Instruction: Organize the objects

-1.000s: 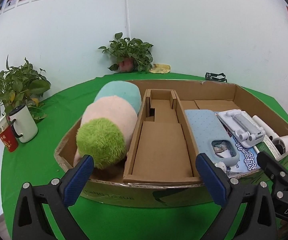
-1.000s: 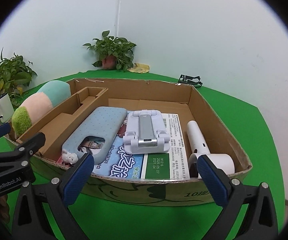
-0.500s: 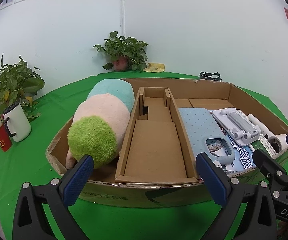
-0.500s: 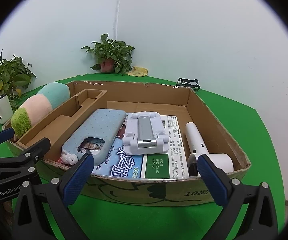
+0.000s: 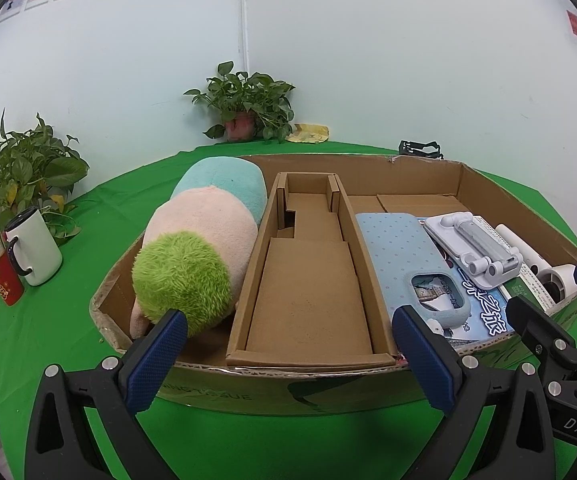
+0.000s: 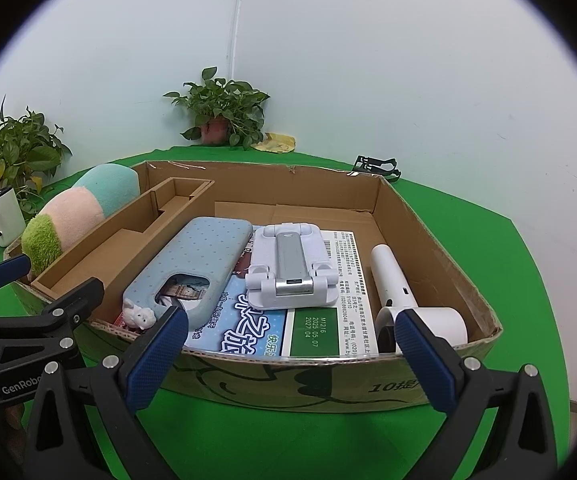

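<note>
Both tools, left tool (image 5: 288,348) and right tool (image 6: 288,344), are hanging wide open, empty, at frame bottom; phone case (image 6: 192,264) is overhanging the cardboard box (image 6: 288,380) rim, so bumping it risks a spill.

Pale wall (image 5: 368,60), green-covered table (image 5: 68,320), perhaps round.

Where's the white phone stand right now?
In the right wrist view, the white phone stand lies in the cardboard box, between the blue phone case and the white handheld fan.
</note>
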Tool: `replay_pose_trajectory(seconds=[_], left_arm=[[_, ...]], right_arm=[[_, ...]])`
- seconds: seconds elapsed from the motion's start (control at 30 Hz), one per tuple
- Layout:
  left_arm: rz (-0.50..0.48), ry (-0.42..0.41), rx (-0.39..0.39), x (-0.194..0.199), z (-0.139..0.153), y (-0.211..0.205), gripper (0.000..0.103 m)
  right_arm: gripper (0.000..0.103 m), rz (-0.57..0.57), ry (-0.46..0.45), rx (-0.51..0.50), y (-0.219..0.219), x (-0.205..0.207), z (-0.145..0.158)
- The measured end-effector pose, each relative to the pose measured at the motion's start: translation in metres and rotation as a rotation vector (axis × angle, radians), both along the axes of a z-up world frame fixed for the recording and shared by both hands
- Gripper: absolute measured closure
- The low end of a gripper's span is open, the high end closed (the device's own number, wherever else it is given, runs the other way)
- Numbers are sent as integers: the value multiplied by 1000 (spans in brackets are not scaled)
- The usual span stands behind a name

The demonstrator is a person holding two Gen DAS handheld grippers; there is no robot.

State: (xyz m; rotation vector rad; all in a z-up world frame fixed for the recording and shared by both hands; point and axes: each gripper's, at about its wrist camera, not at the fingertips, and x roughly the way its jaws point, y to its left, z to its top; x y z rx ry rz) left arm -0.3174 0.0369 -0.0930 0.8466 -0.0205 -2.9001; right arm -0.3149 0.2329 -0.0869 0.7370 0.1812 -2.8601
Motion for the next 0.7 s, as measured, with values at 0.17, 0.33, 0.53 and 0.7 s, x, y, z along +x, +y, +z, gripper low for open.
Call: replay_pose_trajectory(seconds=[0.17,0.33,0.53,0.7], left_arm=[[0,0,0,0,-1,0,0],[1,0,0,0,0,0,0],[2,0,0,0,-1,0,0],[0,0,4,-1,-1,0,0]], right_arm=[[1,0,0,0,0,0,0],[1,1,0,0,0,0,0],[1,1,0,0,0,0,0],[1,2,0,0,0,0,0]])
